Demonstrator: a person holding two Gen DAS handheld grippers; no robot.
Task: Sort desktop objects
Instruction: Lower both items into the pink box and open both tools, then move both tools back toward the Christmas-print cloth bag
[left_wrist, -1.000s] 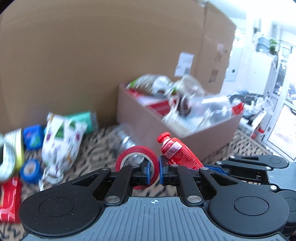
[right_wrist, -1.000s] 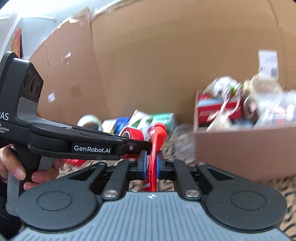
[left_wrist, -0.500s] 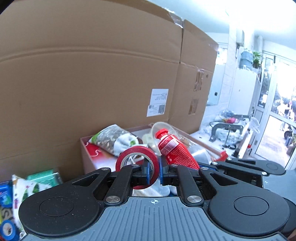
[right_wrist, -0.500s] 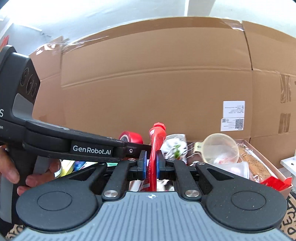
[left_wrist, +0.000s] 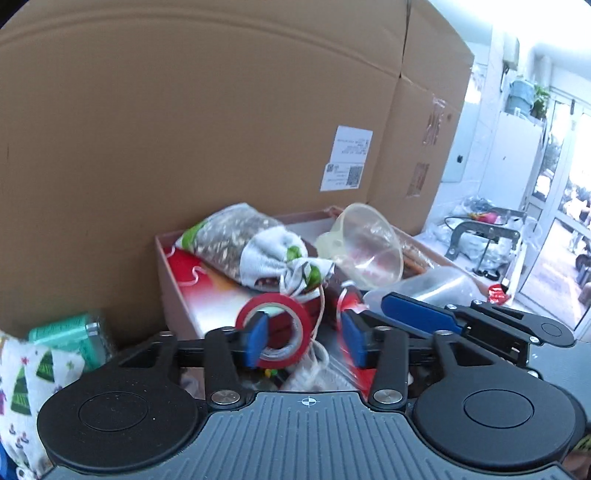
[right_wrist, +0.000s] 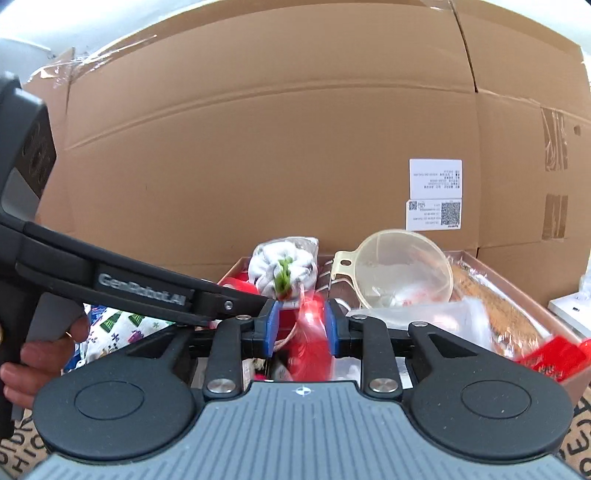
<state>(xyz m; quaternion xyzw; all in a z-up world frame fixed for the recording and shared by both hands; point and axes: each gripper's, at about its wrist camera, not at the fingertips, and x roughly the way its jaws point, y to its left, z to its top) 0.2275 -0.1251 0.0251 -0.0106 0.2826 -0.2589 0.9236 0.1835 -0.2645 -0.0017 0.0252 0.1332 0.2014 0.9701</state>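
Both grippers hover over the low cardboard box (left_wrist: 162, 266) full of sorted items. My left gripper (left_wrist: 303, 343) is open; the red tape roll (left_wrist: 275, 330) hangs loose against its left pad, no longer clamped. My right gripper (right_wrist: 301, 330) is open too, and the red tube (right_wrist: 308, 343) shows as a red blur dropping between its blue pads (right_wrist: 271, 332). In the left wrist view the right gripper's blue finger (left_wrist: 417, 314) reaches in from the right. The left gripper's black arm (right_wrist: 147, 291) crosses the right wrist view, with a hand (right_wrist: 37, 365) on its grip.
In the box lie a clear funnel (right_wrist: 402, 273), a white cloth bundle (right_wrist: 284, 266) and a seed bag (left_wrist: 225, 236). A tall cardboard wall (left_wrist: 184, 129) stands right behind it. Left of the box sit a green packet (left_wrist: 66, 332) and a Christmas-print pouch (left_wrist: 22, 376).
Both grippers rose from the table to above the box, then opened. The tape roll and the red tube were let go and are falling into the box.
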